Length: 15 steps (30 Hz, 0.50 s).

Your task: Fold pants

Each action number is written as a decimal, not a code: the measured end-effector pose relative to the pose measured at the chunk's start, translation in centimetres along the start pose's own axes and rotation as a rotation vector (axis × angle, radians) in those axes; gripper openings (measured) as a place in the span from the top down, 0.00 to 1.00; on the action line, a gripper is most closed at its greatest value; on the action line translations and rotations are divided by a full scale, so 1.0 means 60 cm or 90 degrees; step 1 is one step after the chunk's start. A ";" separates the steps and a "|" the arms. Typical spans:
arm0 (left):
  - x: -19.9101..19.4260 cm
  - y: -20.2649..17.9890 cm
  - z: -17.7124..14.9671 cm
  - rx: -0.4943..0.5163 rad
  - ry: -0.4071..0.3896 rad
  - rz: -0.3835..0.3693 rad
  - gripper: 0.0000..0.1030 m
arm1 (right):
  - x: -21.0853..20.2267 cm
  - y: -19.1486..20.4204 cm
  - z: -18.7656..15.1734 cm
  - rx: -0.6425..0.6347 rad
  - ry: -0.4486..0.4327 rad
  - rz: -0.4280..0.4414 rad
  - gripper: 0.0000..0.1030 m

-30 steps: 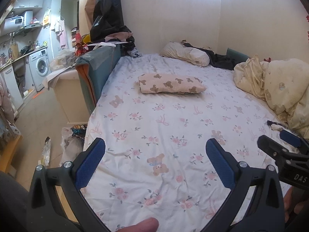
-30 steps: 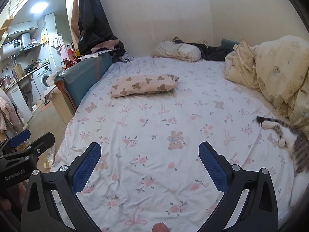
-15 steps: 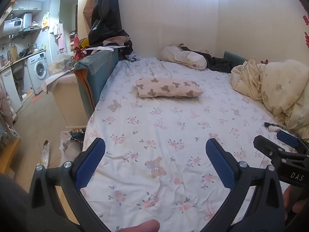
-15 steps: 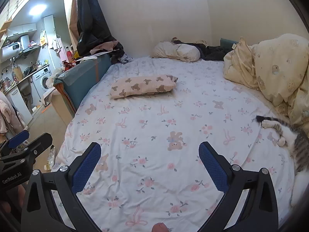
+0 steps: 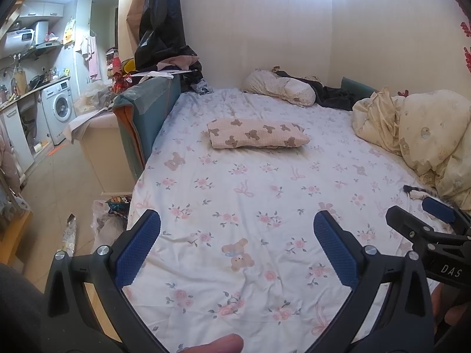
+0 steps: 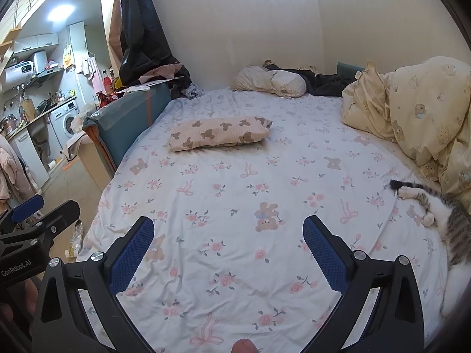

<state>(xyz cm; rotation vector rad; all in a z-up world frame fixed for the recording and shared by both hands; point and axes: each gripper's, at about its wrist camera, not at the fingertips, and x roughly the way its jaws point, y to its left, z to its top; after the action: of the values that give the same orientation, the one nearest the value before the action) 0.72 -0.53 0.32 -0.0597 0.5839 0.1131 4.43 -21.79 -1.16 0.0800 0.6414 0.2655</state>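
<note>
The pink bear-print pants (image 5: 257,137) lie folded into a flat rectangle on the floral bed sheet (image 5: 250,206), toward the far middle of the bed; they also show in the right wrist view (image 6: 219,133). My left gripper (image 5: 237,247) is open and empty, held above the near part of the bed, well short of the pants. My right gripper (image 6: 228,247) is open and empty, also above the near sheet. The right gripper shows at the right edge of the left wrist view (image 5: 426,223), and the left gripper at the left edge of the right wrist view (image 6: 32,214).
A cat (image 6: 435,211) lies at the bed's right edge. A cream duvet (image 5: 421,135) is heaped at the right. A pillow (image 5: 279,91) and dark clothes lie at the head. A teal bed guard (image 5: 144,114) and floor clutter are on the left.
Both grippers have drawn back and risen slightly from the bed, so the pants look farther away. Both stay open and empty.
</note>
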 end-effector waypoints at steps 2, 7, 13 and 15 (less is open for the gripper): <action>-0.001 0.001 -0.001 -0.004 0.000 -0.004 0.01 | 0.000 -0.001 0.002 0.003 0.002 0.000 0.00; -0.004 -0.002 -0.004 0.005 -0.010 0.000 0.00 | 0.000 -0.002 0.003 -0.007 0.002 0.004 0.00; -0.009 -0.003 -0.006 0.011 -0.015 0.002 0.00 | 0.009 -0.001 0.000 -0.007 0.018 0.016 0.00; -0.009 -0.001 -0.006 0.011 -0.013 0.005 0.00 | 0.012 -0.002 -0.001 -0.004 0.025 0.022 0.00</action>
<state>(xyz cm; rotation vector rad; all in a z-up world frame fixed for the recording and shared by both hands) 0.10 -0.70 0.31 -0.0394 0.5641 0.1163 4.97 -21.73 -1.62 0.0802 0.6789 0.3029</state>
